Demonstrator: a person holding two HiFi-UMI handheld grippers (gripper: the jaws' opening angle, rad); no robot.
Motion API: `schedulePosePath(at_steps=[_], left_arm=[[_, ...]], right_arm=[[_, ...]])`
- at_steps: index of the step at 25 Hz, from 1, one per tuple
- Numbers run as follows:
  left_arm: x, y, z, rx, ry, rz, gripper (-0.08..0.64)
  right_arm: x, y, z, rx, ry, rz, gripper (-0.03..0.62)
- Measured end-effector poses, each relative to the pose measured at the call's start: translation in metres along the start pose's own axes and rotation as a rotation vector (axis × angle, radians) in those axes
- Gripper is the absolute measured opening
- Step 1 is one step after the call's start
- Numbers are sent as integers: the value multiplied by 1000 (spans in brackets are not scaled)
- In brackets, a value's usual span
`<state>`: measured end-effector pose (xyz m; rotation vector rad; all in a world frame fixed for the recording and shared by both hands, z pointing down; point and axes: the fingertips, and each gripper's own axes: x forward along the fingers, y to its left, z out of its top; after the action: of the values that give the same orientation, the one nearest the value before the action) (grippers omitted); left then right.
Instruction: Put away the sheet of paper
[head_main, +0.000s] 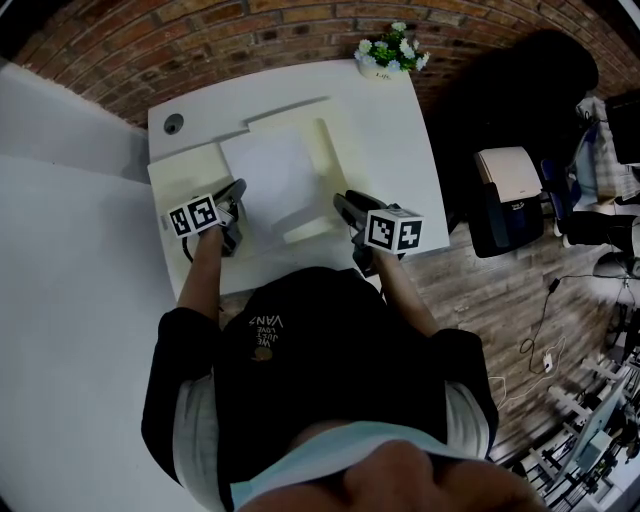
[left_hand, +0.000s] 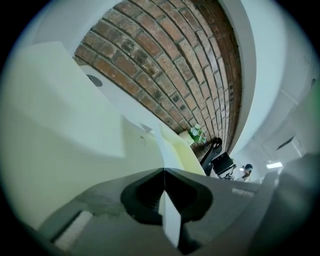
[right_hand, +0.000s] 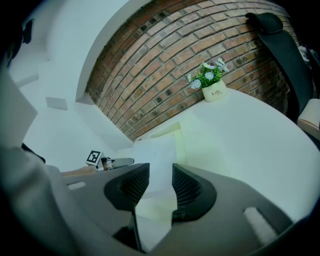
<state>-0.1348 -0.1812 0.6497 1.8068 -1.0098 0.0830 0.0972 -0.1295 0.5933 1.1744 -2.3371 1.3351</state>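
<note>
A white sheet of paper (head_main: 270, 170) lies on an open pale yellow folder (head_main: 185, 175) on the white table (head_main: 400, 140). My left gripper (head_main: 238, 190) is at the sheet's left edge. In the left gripper view its jaws (left_hand: 164, 172) are shut, with a thin white edge of the sheet (left_hand: 170, 220) pinched between them. My right gripper (head_main: 343, 203) hovers by the sheet's right side. In the right gripper view it (right_hand: 156, 172) stands open with nothing between its jaws, and the sheet (right_hand: 155, 150) and folder (right_hand: 200, 145) lie beyond.
A small pot of white flowers (head_main: 388, 52) stands at the table's far edge against the brick wall. A round cable hole (head_main: 173, 124) sits in the far left corner. A black chair (head_main: 510, 200) stands on the wooden floor to the right.
</note>
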Motion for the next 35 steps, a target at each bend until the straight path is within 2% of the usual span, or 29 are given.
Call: schedulePosePath(at_steps=[35], left_arm=[[54,-31,-12,-45,-14,-23,0]], right_arm=[[-13,-37,22,-33,43,23,141]])
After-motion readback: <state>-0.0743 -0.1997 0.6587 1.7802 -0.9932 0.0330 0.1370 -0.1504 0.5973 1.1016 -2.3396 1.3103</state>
